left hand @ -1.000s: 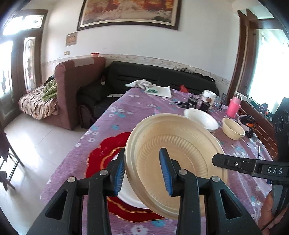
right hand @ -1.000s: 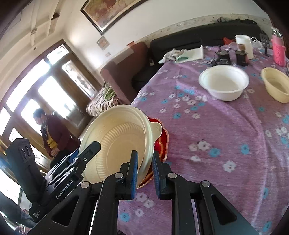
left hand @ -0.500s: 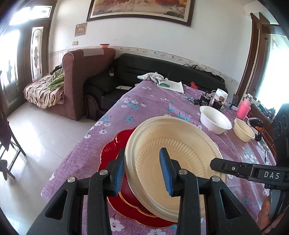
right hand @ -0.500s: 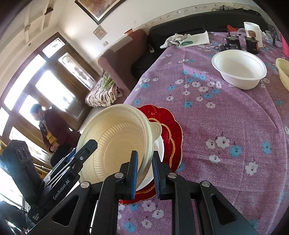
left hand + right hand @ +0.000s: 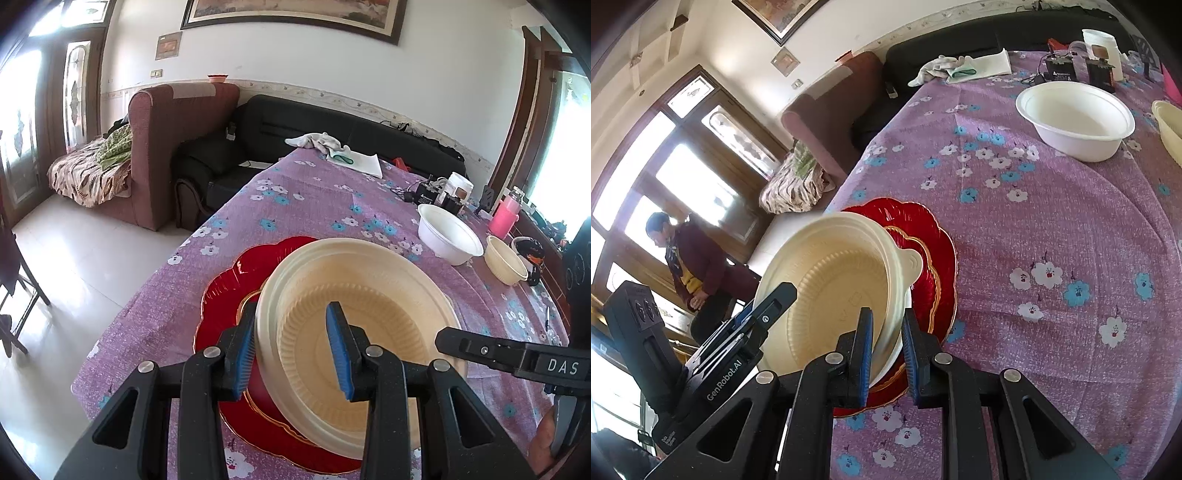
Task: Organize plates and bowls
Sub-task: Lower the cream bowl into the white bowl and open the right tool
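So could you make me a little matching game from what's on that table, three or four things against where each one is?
Things:
1. cream plate
2. red plate
3. white bowl
4. pink bottle

Places:
A. lying flat on the cloth under the held dish
B. far along the table, beside a small cream bowl
C. tilted, rim pinched by both grippers
D. at the far right edge of the table, past the bowls

Pairs: 1-C, 2-A, 3-B, 4-D
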Motion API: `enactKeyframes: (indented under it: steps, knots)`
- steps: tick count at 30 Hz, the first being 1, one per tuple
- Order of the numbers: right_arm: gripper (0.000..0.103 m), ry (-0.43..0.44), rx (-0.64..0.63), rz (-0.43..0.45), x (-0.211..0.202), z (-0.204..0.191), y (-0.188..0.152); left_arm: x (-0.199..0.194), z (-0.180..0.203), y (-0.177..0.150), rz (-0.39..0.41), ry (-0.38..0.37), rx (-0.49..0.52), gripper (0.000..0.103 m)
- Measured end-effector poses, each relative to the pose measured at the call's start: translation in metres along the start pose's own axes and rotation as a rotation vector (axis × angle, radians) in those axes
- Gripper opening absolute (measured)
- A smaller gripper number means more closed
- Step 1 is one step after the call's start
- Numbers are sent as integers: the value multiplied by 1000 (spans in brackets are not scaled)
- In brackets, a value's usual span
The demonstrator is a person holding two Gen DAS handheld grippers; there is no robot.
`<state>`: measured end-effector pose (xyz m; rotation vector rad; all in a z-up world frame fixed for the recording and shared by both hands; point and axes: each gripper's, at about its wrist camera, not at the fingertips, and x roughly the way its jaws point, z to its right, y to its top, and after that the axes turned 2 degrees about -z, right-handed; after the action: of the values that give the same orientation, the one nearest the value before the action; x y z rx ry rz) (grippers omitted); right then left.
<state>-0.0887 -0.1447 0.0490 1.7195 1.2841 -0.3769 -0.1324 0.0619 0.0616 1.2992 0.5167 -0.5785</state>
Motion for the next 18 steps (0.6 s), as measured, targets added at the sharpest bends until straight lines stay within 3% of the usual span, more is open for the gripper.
enactKeyframes:
  steps: [18]
  knots:
    - [19, 14, -14, 32, -7, -3, -4, -6, -7, 2, 20, 5, -31, 37]
